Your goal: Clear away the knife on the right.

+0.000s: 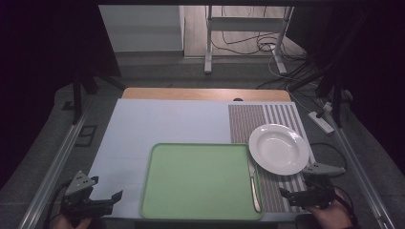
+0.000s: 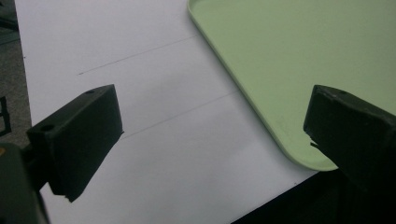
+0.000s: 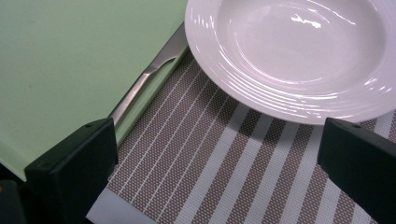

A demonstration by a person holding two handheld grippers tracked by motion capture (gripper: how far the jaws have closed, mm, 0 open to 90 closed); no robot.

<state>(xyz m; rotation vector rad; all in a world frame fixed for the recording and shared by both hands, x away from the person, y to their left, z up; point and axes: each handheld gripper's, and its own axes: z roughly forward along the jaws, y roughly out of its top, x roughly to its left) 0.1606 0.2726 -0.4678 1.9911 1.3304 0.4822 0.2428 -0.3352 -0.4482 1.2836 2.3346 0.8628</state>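
Both grippers low, jaws spread

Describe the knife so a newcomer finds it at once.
Start at the green tray in the table's near middle. Along its right rim, beside the striped placemat, lies the knife. It is the one slim, silvery thing there, near the round white plate.

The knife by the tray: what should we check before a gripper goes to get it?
1. Right gripper open: ok, jaws wide apart.
2. Left gripper open and holding nothing: ok.
3. Knife reachable: ok, lying along the green tray's right edge.
4. Knife free of other things: not ok, the white plate covers its far end.
5. Plate steady on the striped placemat: ok, sitting flat.
6. Tray bare: ok.
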